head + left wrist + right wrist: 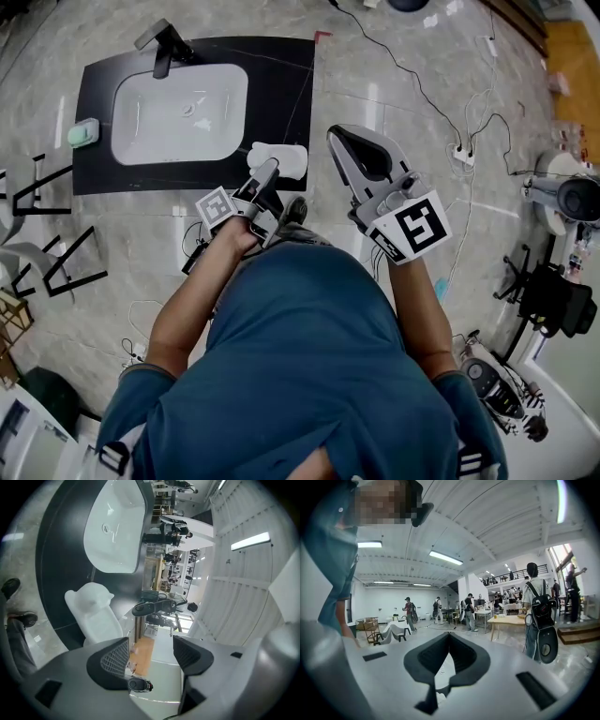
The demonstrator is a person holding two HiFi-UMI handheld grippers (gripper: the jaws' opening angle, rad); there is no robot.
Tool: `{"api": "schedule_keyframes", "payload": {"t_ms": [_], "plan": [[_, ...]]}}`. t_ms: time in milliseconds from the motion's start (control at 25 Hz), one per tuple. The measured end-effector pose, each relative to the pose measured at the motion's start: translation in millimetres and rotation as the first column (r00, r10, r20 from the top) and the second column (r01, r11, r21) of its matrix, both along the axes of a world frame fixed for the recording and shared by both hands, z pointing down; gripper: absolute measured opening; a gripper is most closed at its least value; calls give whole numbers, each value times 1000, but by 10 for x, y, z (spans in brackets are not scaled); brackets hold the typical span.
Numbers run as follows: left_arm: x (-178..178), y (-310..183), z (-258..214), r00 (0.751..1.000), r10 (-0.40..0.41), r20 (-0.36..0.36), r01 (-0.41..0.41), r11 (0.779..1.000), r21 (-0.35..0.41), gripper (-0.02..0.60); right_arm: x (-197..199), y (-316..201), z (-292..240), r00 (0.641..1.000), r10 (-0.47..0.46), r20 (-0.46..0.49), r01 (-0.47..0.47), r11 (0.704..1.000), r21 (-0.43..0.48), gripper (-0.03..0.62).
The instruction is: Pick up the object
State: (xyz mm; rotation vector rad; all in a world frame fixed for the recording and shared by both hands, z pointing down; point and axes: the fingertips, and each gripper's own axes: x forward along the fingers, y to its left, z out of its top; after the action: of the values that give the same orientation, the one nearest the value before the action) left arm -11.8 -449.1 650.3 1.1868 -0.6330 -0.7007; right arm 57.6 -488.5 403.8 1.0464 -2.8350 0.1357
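1 white object beside 1 basin; left gripper jaws apart near it, right gripper jaws together.

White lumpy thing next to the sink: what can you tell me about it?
The white, matte, plastic-looking object lies flat on a corner of the black slab, beside the white basin. It has a long smooth body and a wider, bumpy end pointing toward the basin. The left gripper hovers close by, jaws open, nothing between them; whether it touches is unclear.
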Motion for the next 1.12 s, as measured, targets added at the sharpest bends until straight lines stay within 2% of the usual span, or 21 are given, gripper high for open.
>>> {"api": "schedule_keyframes", "payload": {"t_ms": [160, 480, 760, 880, 1120], "plan": [[46, 96, 144, 1000, 5, 15, -5, 999, -39, 291, 18, -3, 29, 1000, 1, -3, -1, 1000, -5, 14], [132, 299, 457, 999, 18, 29, -14, 995, -101, 293, 23, 33, 61, 1000, -5, -7, 4, 1000, -11, 15], [126, 367, 772, 997, 35, 69, -26, 991, -134, 293, 31, 67, 95, 1000, -5, -15, 5, 1000, -20, 14], [122, 397, 890, 998, 23, 62, -13, 987, -160, 293, 39, 84, 128, 1000, -4, -21, 4, 1000, -26, 14], [130, 346, 1033, 997, 21, 73, -10, 989, -147, 293, 69, 99, 150, 999, -1, -33, 0, 999, -37, 14]]}}
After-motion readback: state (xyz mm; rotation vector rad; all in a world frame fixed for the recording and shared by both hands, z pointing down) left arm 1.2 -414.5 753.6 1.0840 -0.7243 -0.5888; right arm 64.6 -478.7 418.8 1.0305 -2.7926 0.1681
